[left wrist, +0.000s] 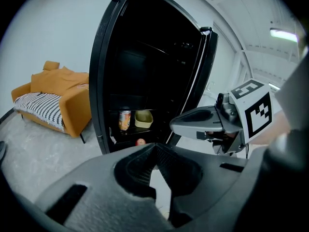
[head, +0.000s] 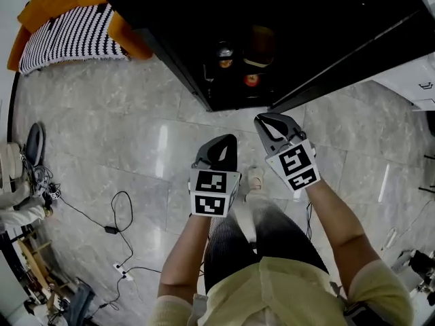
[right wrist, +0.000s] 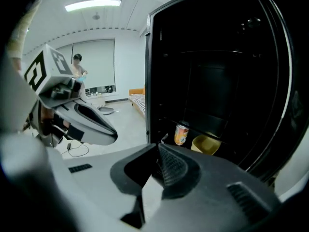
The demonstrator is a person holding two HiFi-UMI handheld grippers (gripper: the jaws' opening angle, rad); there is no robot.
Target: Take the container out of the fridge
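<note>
The tall black fridge (left wrist: pixel 102 81) stands open, and its inside is dark. On a low shelf sits the pale yellow container (left wrist: pixel 144 118). It has the shape of a rounded rectangle and looks like plastic. Just beside it stands a metal can with an orange and yellow label (left wrist: pixel 124 120), but the print is too small to read. A small red apple (left wrist: pixel 140 141) lies one level lower, at the front.

The left gripper (left wrist: pixel 154 148) has its ribbed dark jaws pressed together on nothing. The right gripper (right wrist: pixel 157 148) is closed too, and it is also empty. Both are outside the fridge, apart from the container.

The floor of glossy grey stone tiles (head: pixel 136 148) carries thin black cables (head: pixel 119 216). An orange fabric sofa with a black and white striped cover (left wrist: pixel 58 98) is near the fridge.
</note>
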